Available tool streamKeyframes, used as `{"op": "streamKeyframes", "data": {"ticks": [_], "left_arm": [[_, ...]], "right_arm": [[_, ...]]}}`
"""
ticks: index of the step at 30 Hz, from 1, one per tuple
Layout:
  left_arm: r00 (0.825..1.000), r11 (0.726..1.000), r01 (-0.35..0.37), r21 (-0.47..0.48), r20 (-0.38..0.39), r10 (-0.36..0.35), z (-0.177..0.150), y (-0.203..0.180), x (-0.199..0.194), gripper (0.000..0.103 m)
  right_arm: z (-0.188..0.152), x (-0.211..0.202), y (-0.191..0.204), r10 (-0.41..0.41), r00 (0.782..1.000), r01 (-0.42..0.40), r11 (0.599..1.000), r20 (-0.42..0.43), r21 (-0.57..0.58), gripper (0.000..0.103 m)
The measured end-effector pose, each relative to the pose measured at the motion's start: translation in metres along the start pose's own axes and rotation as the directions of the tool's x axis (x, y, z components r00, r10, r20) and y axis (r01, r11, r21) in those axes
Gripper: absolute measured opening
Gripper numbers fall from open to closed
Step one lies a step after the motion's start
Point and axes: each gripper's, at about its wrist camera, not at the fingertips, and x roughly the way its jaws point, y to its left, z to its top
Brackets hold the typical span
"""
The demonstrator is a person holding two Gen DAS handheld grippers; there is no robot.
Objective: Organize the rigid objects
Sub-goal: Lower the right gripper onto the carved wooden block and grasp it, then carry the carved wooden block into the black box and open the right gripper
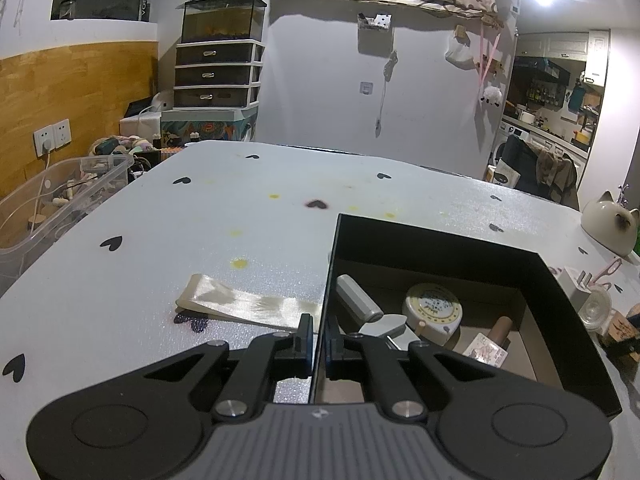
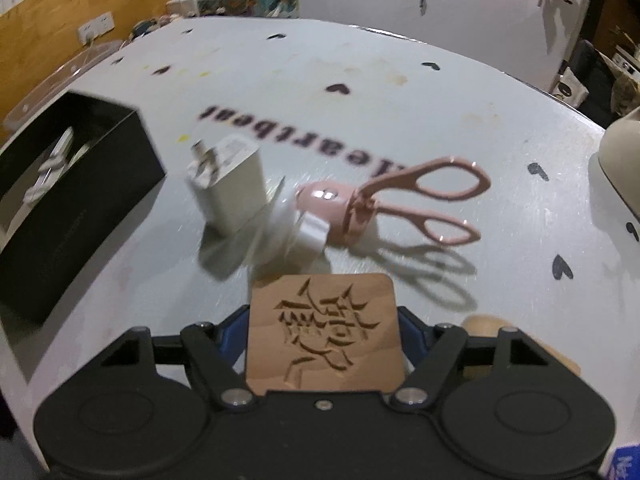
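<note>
My left gripper (image 1: 320, 344) is shut on the left wall of a black open box (image 1: 552, 276), one finger inside and one outside. The box holds a round tape measure (image 1: 434, 308), a grey cylinder (image 1: 356, 298), a tan stick and a small printed packet. My right gripper (image 2: 324, 336) is shut on a square wooden block (image 2: 326, 336) with a carved character, held above the table. Ahead of it lie a white charger plug (image 2: 230, 184), a pink eyelash curler (image 2: 400, 200) and a small white clip. The black box (image 2: 68, 208) shows at the left.
A cream ribbon (image 1: 244, 302) lies left of the box. A clear plastic bin (image 1: 52, 208) stands off the table's left edge. A cat-shaped ceramic dish (image 1: 610, 222) sits at the right, with small items near it. A wooden peg (image 2: 484, 326) lies by my right gripper.
</note>
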Motion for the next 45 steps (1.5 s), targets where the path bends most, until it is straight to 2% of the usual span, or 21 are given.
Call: {"op": "streamKeyframes", "data": {"ticks": [4, 7, 12, 17, 20, 22, 26, 28, 30, 34, 41, 43, 45], "left_arm": [[1.000, 1.000, 0.002, -0.002, 0.000, -0.002, 0.000, 0.000, 0.000, 0.005], [1.000, 1.000, 0.003, -0.005, 0.002, -0.003, 0.001, 0.000, 0.000, 0.005], [1.000, 1.000, 0.004, -0.003, 0.009, -0.004, 0.000, 0.001, -0.001, 0.005], [1.000, 1.000, 0.002, -0.002, 0.010, -0.002, 0.000, 0.000, -0.001, 0.005], [1.000, 1.000, 0.005, -0.005, 0.010, -0.005, 0.001, 0.000, -0.001, 0.005], [1.000, 1.000, 0.004, -0.003, 0.010, -0.004, 0.000, 0.000, -0.001, 0.005], [1.000, 1.000, 0.008, -0.008, 0.015, -0.008, -0.001, 0.000, -0.002, 0.005], [1.000, 1.000, 0.014, -0.011, 0.020, -0.013, -0.002, 0.002, -0.002, 0.005], [1.000, 1.000, 0.018, -0.013, 0.024, -0.018, -0.002, 0.002, -0.002, 0.005], [0.999, 1.000, 0.027, -0.014, 0.030, -0.027, -0.003, 0.004, -0.002, 0.005], [0.999, 0.999, 0.036, -0.013, 0.040, -0.035, -0.002, 0.004, -0.001, 0.004], [0.999, 0.999, 0.036, -0.014, 0.041, -0.036, -0.002, 0.004, 0.000, 0.004], [0.999, 0.999, 0.035, -0.014, 0.042, -0.035, -0.003, 0.005, 0.000, 0.004]], "right_arm": [[-0.004, -0.016, 0.010, 0.007, 1.000, -0.007, 0.999, -0.003, -0.040, 0.076], [0.002, -0.035, 0.020, 0.032, 0.999, -0.030, 0.997, 0.027, -0.075, 0.076], [0.031, -0.066, 0.051, 0.144, 0.986, -0.124, 0.972, 0.089, -0.201, 0.076], [0.071, -0.078, 0.094, 0.306, 0.947, -0.253, 0.897, 0.097, -0.363, 0.076], [0.093, -0.071, 0.126, 0.341, 0.939, -0.278, 0.835, 0.050, -0.474, 0.076], [0.109, -0.059, 0.148, 0.350, 0.936, -0.307, 0.792, -0.018, -0.529, 0.076], [0.130, -0.023, 0.183, 0.312, 0.926, -0.377, 0.728, -0.212, -0.573, 0.076], [0.138, -0.003, 0.195, 0.285, 0.895, -0.435, 0.726, -0.344, -0.533, 0.076], [0.142, 0.012, 0.206, 0.247, 0.867, -0.458, 0.735, -0.432, -0.500, 0.076], [0.149, 0.029, 0.218, 0.199, 0.833, -0.465, 0.758, -0.517, -0.458, 0.076], [0.143, 0.055, 0.236, 0.139, 0.792, -0.479, 0.745, -0.594, -0.465, 0.076], [0.141, 0.059, 0.238, 0.113, 0.816, -0.450, 0.739, -0.566, -0.502, 0.076], [0.141, 0.063, 0.238, 0.110, 0.830, -0.433, 0.743, -0.546, -0.510, 0.076]]}}
